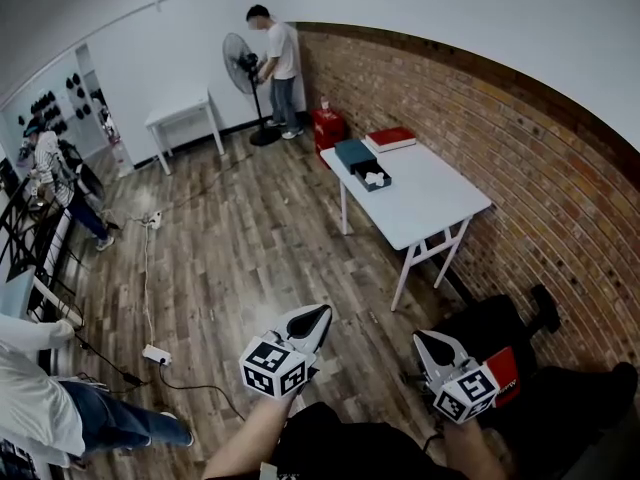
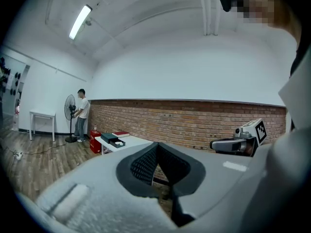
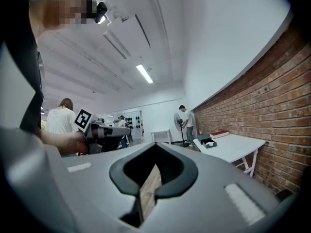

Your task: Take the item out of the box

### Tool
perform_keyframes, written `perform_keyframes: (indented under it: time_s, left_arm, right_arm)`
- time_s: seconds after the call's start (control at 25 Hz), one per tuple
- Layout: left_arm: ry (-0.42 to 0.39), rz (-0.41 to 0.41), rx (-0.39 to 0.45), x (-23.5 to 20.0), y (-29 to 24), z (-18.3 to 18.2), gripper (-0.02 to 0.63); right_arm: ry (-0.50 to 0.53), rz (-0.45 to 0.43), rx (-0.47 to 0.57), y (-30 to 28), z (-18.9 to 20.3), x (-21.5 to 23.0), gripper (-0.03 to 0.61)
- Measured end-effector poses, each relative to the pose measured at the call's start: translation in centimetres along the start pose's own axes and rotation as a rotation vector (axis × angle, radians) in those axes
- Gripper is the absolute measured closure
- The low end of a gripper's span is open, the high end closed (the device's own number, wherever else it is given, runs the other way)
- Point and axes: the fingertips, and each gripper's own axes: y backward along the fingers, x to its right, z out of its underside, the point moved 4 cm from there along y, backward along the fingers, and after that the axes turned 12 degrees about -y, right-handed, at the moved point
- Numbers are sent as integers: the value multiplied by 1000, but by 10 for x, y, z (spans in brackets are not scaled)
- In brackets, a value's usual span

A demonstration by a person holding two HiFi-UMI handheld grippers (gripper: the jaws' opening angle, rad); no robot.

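Note:
A dark box's open tray (image 1: 373, 177) with a white item (image 1: 376, 178) inside lies on the white table (image 1: 430, 203) by the brick wall; its teal lid (image 1: 353, 152) lies just behind it. Both grippers are far from the table, held low near my body. My left gripper (image 1: 318, 314) is shut with nothing in it, tips meeting (image 2: 156, 146). My right gripper (image 1: 424, 340) is also shut and holds nothing (image 3: 155, 147). The box (image 2: 112, 140) shows small and distant in the left gripper view, and the same box (image 3: 207, 141) in the right gripper view.
A flat red box (image 1: 390, 139) lies at the table's far end, and a red container (image 1: 327, 127) stands on the floor beyond. A person (image 1: 278, 63) stands at a pedestal fan (image 1: 243, 68). A small white table (image 1: 182, 111), a floor power strip (image 1: 156, 354) with cables, and people at the left.

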Motion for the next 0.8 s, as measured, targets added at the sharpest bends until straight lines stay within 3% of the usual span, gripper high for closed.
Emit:
perform_keyframes:
  time_s: [0.48, 0.8]
  left_arm:
    - [34, 47, 10, -33, -58, 14, 613]
    - [45, 48, 17, -111, -116, 14, 614]
  right_arm:
    - [-37, 51, -33, -40, -5, 43, 578]
    - [-55, 72, -63, -120, -19, 92, 578]
